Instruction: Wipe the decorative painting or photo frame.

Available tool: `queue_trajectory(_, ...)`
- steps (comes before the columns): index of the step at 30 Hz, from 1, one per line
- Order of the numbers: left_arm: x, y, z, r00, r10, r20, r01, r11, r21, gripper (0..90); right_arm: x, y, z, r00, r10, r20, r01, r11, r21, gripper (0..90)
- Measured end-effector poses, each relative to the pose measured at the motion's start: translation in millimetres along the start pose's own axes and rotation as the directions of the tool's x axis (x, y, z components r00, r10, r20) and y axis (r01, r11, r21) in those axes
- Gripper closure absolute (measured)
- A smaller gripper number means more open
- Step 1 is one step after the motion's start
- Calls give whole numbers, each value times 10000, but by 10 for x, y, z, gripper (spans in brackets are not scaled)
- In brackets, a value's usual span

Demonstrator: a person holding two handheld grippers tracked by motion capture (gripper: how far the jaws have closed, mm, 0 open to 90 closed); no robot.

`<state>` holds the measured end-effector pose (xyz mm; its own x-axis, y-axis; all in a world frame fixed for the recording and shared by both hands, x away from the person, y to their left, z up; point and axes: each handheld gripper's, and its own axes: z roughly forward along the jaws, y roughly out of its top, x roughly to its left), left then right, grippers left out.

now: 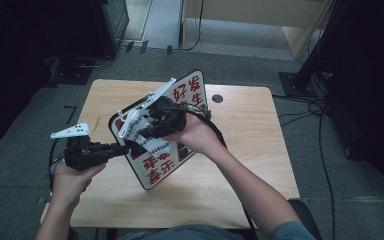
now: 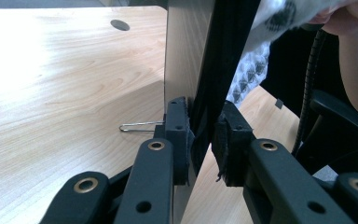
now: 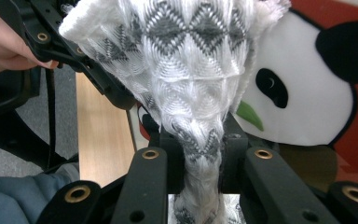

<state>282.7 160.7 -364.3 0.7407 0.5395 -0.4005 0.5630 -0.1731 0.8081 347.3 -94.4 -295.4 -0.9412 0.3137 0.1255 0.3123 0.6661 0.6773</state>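
Here the left gripper [image 2: 204,140] has its jaws clamped on the bottom edge of a flat board with a black rim and wooden back [image 2: 186,56], holding it tilted up off the light wooden table [image 2: 65,93]. The right gripper [image 3: 200,158] has its jaws closed tight on a bunched white cloth with a grey diamond weave [image 3: 191,79], which fans out above the pads and presses against the board's printed face, where a black-and-white panda on red [image 3: 298,93] shows.

From the high view, the board [image 1: 180,155] sits near the middle of the table [image 1: 250,150], with red characters on white across its face. The left gripper [image 1: 117,149] holds its edge at about nine o'clock, and the right gripper [image 1: 147,125] lies over the face with the cloth [image 1: 150,140] spread toward seven o'clock from the hand.

The work in hand looks like wiping the board's face with the cloth. I judge it to be under way: the cloth is gripped and on the surface near the board's left half, while the upper part at one o'clock and the lower corner at six o'clock seem yet to be covered. How clean any part is cannot be told.

There are no containers on the table. A thin metal wire loop [image 2: 137,126] lies on the tabletop just beside the left jaws.
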Motion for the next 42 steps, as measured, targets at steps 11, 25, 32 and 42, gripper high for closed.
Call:
queue_trajectory(11,1,-1,-1,10000,33,19,-33,10000,20,777,0,-77,58,10000,30,-90,-29,9999,116,777)
queue_trajectory(25,0,-2,-2,10000,45,17,-45,10000,13,776,-6,-184,134,9998,109,-153,-104,9994,319,774)
queue_trajectory(32,-3,-2,-1,10000,48,5,-48,10000,20,776,-17,-262,188,9994,205,-271,-194,9989,424,774)
queue_trajectory(42,-5,-5,-3,10000,40,3,-40,10000,29,776,-21,-316,233,9990,269,-344,-251,9983,523,774)
